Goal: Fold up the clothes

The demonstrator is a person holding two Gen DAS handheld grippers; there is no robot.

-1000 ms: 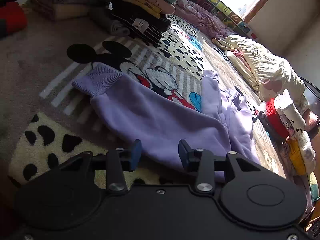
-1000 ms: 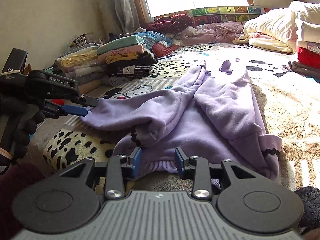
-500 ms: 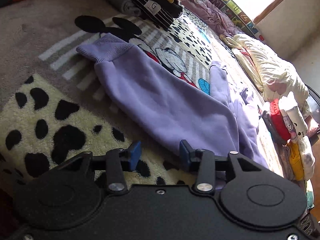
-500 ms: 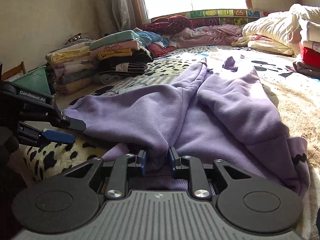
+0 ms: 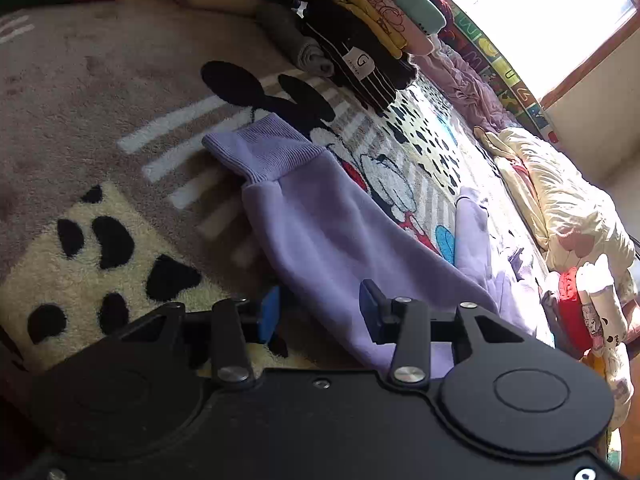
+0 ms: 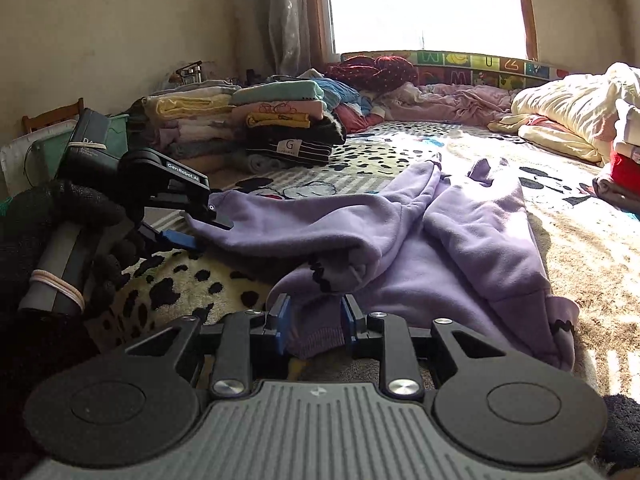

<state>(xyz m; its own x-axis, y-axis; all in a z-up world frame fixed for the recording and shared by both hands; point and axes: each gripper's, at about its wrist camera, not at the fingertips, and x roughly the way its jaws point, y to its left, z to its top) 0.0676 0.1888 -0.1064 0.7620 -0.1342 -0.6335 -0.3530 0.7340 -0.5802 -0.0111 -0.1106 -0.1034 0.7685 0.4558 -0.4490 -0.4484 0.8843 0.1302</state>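
A lilac sweatshirt [image 6: 460, 240] lies crumpled on the patterned blanket; its sleeve with a ribbed cuff [image 5: 264, 148] stretches toward the left. My left gripper [image 5: 316, 312] is open, with the edge of the sleeve [image 5: 340, 248] lying between its blue pads; it also shows in the right wrist view [image 6: 200, 228] at the sleeve's end. My right gripper [image 6: 314, 322] is closed on the ribbed hem [image 6: 316, 336] of the sweatshirt at its near edge.
A stack of folded clothes [image 6: 280, 128] stands at the back left, also in the left wrist view [image 5: 360, 40]. A cream duvet [image 6: 572, 108] and more folded garments [image 5: 592, 312] lie to the right. A window [image 6: 424, 4] is behind.
My left gripper moved onto the sleeve's edge, which now sits between its pads. My right gripper has stayed clamped on the hem and lifted it slightly.
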